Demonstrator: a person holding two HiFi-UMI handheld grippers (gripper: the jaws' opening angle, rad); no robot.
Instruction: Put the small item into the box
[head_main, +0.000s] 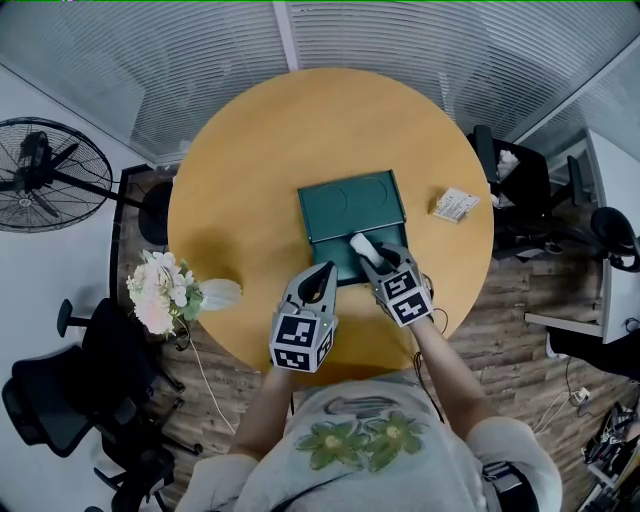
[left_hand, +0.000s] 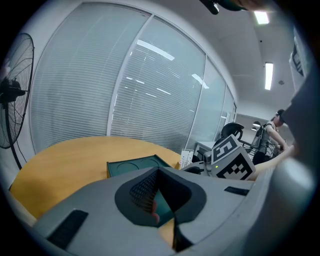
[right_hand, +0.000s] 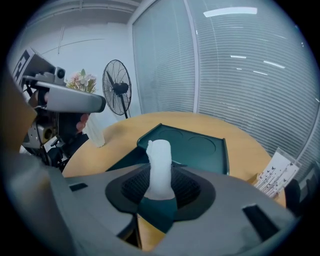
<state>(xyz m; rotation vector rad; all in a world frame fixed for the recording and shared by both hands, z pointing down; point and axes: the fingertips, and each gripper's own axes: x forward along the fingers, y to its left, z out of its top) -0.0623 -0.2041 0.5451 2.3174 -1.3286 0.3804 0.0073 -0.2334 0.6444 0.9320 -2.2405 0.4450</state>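
Room: office with slatted blinds, standing fan (head_main: 45, 175) at left.
Bench (head_main: 240, 170): round, yellow wood.
Box (head_main: 352, 203): green, mid-bench, two rings pressed into its panel.
Small item (right_hand: 160, 160): white, stubby, upright, over the box's near part.
Right tool (head_main: 375, 258): clamped on small item.
Left tool (head_main: 325, 272): jaws together, empty, just left of right tool.
Writing: card pack (head_main: 456, 205) right of box, print too small to read.
Flowers (head_main: 160, 290): bench's left rim.

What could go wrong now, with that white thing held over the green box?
The white item stands tall from the right gripper, pinched only at its base, so it might tilt or slip out. Its top sits close to the green box's open lid and might knock it.
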